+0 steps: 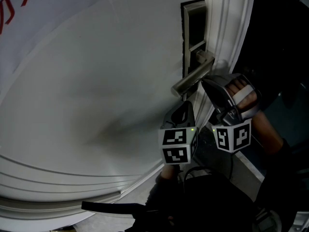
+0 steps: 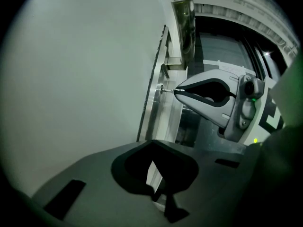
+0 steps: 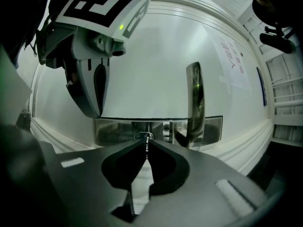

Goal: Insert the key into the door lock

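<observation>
Key is pinched between the closed jaws of my right gripper, its blade sticking out past the tips and pointing straight at the lock plate.

From the largest thing down, each placed against that plate: the white door spreads out all round the plate and carries it near its edge. The plate itself is a tall, narrow metal strip. The lever handle juts out from the plate, a little further along it than the keyhole.

My right gripper faces the plate squarely, its tips just off the metal. My left gripper hangs beside it, a bit further back from the plate. Its jaws are closed with nothing between them, so it has no part in this. The right hand is plainly the nearer one and the one doing the work.

The left gripper view shows the line from the side. The key's long axis runs square to the plate, and a thin stretch of blade bridges the gap between my right jaw tips and the keyhole. The blade's tip meets the plate at the keyhole, but I cannot tell how far in it already sits.

I judge that the coming move is a straight push along the blade's own axis, toward the plate. Any tilt away from that line would likely jam the blade at the mouth of the keyhole.
</observation>
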Demonstrator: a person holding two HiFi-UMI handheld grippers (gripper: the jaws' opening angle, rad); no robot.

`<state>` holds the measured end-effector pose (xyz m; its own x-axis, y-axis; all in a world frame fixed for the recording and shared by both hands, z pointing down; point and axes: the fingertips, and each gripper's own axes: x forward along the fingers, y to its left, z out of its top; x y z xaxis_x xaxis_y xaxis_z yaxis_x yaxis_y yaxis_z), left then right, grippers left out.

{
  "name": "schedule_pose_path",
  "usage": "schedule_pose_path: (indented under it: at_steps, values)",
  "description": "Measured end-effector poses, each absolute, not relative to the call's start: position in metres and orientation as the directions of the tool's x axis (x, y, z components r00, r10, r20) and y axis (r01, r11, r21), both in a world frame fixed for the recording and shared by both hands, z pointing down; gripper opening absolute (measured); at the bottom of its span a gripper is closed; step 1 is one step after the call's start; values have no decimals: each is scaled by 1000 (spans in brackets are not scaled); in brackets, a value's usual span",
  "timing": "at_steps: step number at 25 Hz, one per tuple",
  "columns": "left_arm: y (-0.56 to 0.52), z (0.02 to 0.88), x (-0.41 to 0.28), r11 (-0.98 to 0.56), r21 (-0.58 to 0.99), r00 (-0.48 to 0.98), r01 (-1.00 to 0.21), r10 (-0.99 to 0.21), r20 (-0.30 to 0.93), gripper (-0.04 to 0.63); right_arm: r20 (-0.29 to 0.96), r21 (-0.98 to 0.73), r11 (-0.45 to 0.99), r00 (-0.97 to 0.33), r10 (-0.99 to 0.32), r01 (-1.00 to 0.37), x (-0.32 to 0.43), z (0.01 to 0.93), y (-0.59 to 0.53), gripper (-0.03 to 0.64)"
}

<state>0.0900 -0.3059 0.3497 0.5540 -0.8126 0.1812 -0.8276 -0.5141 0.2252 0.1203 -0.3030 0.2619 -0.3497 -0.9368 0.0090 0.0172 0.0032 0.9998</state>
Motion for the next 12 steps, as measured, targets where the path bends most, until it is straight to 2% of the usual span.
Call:
schedule_pose_path:
  at_steps: [12]
  values:
    - [-305, 348, 90, -520, 224, 559, -824, -810, 177, 0, 8, 1000, 2, -340, -940, 16, 120, 262, -303, 12]
